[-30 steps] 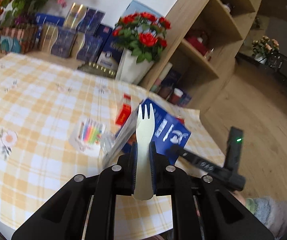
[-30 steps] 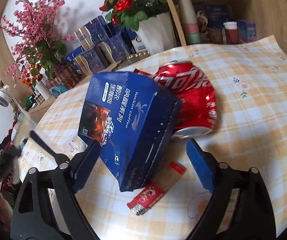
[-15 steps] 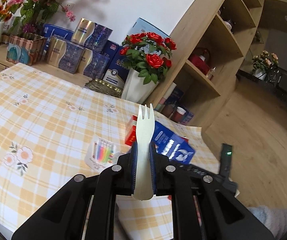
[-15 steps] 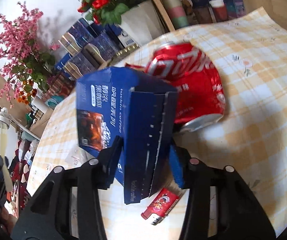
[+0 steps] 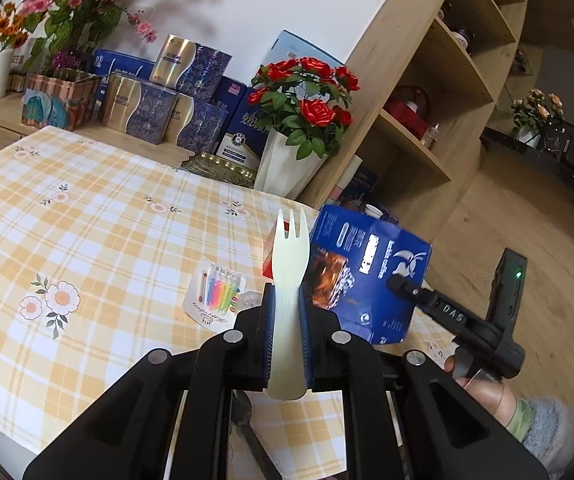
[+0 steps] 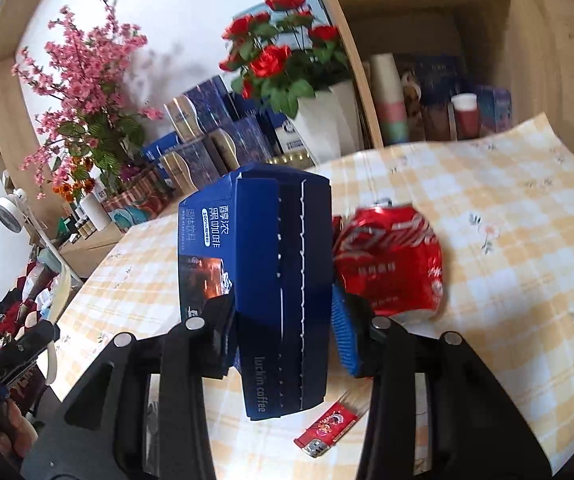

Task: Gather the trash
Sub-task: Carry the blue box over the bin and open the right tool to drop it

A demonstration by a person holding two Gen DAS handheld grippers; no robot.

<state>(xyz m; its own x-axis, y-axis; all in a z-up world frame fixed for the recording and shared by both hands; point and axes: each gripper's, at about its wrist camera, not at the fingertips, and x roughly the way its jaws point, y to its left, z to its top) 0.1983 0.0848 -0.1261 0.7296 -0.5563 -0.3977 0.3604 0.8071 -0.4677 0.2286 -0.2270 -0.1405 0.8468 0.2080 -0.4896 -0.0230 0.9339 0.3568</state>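
Note:
My left gripper [image 5: 285,312] is shut on a pale plastic fork [image 5: 289,264] that stands upright, tines up, above the checked table [image 5: 87,220]. My right gripper [image 6: 283,320] has a blue coffee box [image 6: 283,264] between its blue pads. Its jaws are still closing and squeeze the carton's sides, and the box hangs clear of the cloth. In the left wrist view the same box [image 5: 371,276] hangs just right of the fork. A crushed red soda can [image 6: 391,260] lies behind the box. A red sachet [image 6: 329,426] lies under it, and a packet of coloured candles [image 5: 217,294] lies left of the fork.
A white vase of red roses [image 5: 291,160] and stacked gift boxes [image 5: 159,108] line the table's far side. A wooden shelf unit [image 5: 419,128] stands to the right. The table's edge drops to a wooden floor [image 5: 527,220] on the right.
The right jaws closed from wide open onto the blue box and raised it off the cloth. The can and sachet stayed down. The left gripper kept its hold on the fork.

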